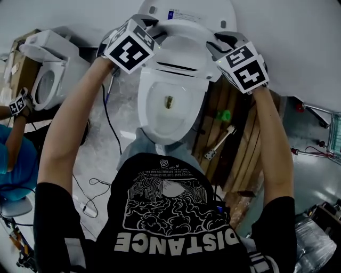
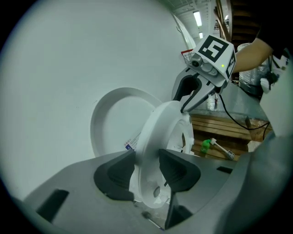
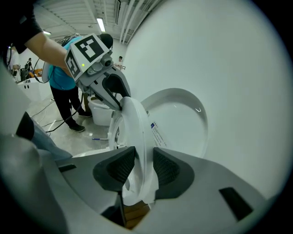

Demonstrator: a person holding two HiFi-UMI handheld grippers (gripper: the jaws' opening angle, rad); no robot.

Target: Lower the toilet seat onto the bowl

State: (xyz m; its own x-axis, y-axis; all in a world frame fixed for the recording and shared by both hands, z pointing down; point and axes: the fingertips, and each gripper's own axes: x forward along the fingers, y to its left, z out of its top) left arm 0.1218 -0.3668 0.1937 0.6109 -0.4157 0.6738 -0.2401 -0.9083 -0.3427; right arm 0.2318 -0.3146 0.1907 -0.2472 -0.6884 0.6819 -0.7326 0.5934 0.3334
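1. Two grippers grip the toilet seat at once, one on each side of its ring.
2. In its own view, the left gripper has its dark pads pressed on both faces of the white seat, with the jaws at a middling gap.
3. The right gripper holds the opposite side of the seat the same way, pads against the rim.
4. Seen from the head view, the left gripper and the right gripper flank the seat, which is tilted partway between the upright lid and the bowl.
5. The seat does not touch the bowl's rim at the front.
6. The lid leans back against the white wall.
7. A second toilet stands to the left, and a wooden pallet lies on the right, just beside the bowl.
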